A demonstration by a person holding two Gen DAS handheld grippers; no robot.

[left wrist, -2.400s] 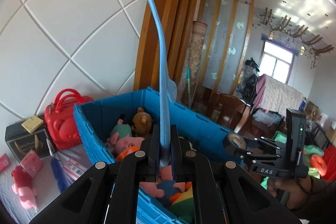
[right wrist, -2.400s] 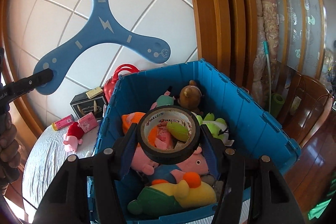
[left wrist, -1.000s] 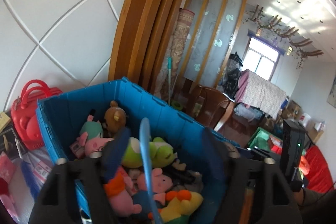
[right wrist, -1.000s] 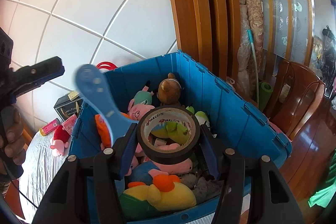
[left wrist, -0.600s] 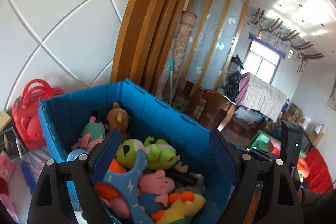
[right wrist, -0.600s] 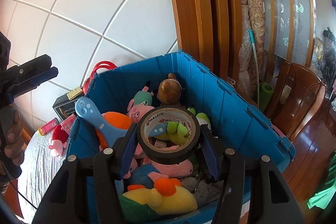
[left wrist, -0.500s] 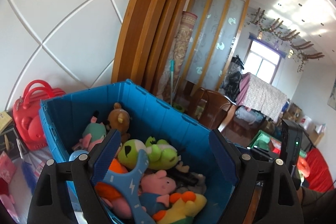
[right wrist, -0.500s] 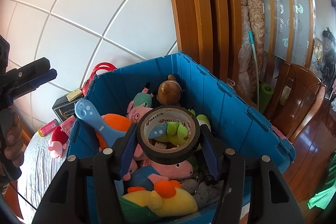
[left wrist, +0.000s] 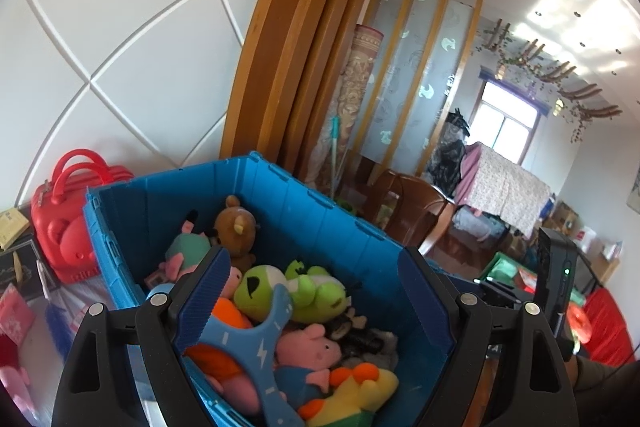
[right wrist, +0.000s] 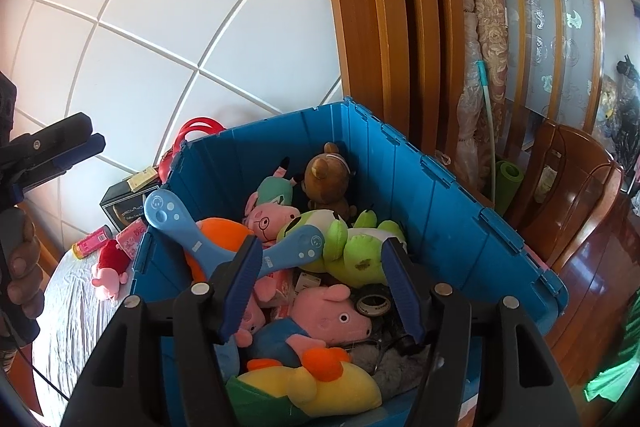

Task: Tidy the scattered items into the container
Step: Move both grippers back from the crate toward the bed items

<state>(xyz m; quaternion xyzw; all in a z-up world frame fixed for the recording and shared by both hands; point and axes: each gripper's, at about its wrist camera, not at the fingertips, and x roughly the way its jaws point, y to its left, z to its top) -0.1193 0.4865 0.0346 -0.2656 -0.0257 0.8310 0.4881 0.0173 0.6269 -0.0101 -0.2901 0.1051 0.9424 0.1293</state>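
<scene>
Cannot tell what lies under the top layer of toys in the blue bin [right wrist: 440, 211]; near wall cut off by black fingers in both views. Hard to read the print on the black tape roll [right wrist: 374, 303], half sunk among dark fur toward the bin's right wall, just beside the pink pig plush [right wrist: 332, 311]. Only partly shown too: the blue boomerang [right wrist: 192, 231], one arm poking over the bin's left rim, one resting against the green frog plush [right wrist: 352, 247], the third hidden behind a finger.

Right gripper [right wrist: 322, 247]: released, having just been opening, with nothing pinched between the ribbed blue pads, only toys seen through the gap. Left gripper [left wrist: 312, 267]: spread wide and empty above the bin's near edge, gripped by a hand [right wrist: 22, 267] at the left edge of the right wrist view.

Flat, three-armed and sky blue, that boomerang, with a white lightning bolt at its middle, short white dashes and a smiley at each tip. Brown bear [right wrist: 326, 175] in the bin's far corner, yellow plush [right wrist: 320, 387] at the near wall.

Outside the bin's left wall, on a wrinkled white cloth [right wrist: 68, 307]: a small pink plush [right wrist: 108, 267], a pink tube [right wrist: 90, 241], a black box [right wrist: 124, 207] and a red case [left wrist: 68, 219]. Behind, white panelled wall, curved wooden trim, a rolled mat [right wrist: 484, 27]; to the right, a wooden chair [right wrist: 572, 195] and a glossy wood floor.
</scene>
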